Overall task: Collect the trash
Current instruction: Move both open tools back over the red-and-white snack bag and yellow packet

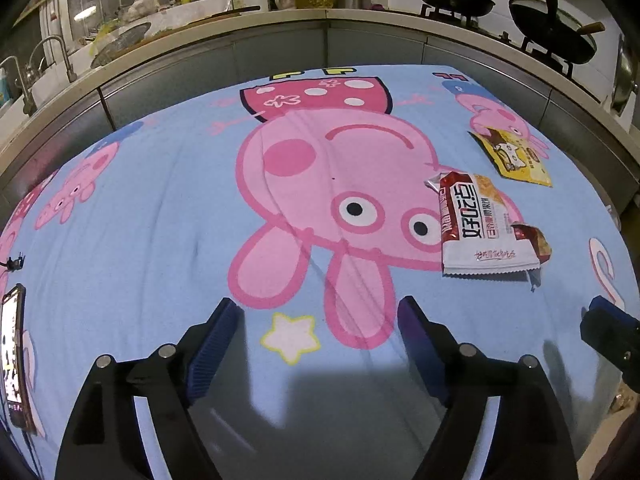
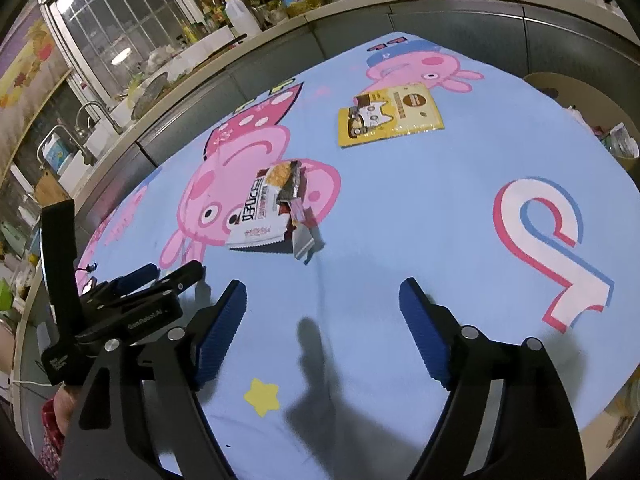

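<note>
2 wrappers are observed on the blue cartoon cloth (image 2: 400, 216). The white-and-red wrapper (image 2: 264, 216) lies at centre-left in the right wrist view, long axis running lower left to upper right, serrated end nearest. The yellow packet (image 2: 390, 120) lies flat above it, well apart, near the cloth's far edge. Bare cloth surrounds both. The left gripper (image 1: 316, 320) and right gripper (image 2: 322, 300) are held with jaws apart, nothing between.
</note>
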Action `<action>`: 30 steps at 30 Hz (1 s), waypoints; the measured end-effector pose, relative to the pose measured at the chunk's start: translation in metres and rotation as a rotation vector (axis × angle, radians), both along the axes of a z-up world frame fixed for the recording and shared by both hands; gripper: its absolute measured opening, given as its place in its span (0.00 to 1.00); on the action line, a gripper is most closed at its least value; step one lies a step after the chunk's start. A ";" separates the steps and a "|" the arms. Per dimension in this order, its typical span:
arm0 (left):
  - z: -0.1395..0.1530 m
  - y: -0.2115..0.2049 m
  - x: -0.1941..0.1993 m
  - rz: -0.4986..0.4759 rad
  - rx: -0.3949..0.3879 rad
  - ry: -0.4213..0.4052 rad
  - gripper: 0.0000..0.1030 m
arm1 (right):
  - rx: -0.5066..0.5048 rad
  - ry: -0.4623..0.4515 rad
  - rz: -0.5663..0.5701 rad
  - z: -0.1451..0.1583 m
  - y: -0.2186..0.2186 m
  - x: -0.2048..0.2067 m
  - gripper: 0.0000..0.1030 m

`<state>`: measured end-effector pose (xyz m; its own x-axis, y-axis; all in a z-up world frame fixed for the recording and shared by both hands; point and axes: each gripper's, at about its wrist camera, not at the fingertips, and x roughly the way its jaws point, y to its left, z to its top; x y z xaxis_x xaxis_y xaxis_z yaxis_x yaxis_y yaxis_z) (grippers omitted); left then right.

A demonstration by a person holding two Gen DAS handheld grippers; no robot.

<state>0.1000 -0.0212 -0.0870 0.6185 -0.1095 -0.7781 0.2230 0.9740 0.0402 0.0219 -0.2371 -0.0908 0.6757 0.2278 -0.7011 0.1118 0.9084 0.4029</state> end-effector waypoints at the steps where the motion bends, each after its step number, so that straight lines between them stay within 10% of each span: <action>1: 0.000 0.000 0.000 0.002 0.000 -0.001 0.81 | 0.003 0.005 0.001 -0.001 0.000 0.001 0.76; 30: -0.004 0.008 0.004 0.019 -0.006 -0.017 0.96 | 0.031 -0.013 0.011 -0.013 0.004 0.003 0.91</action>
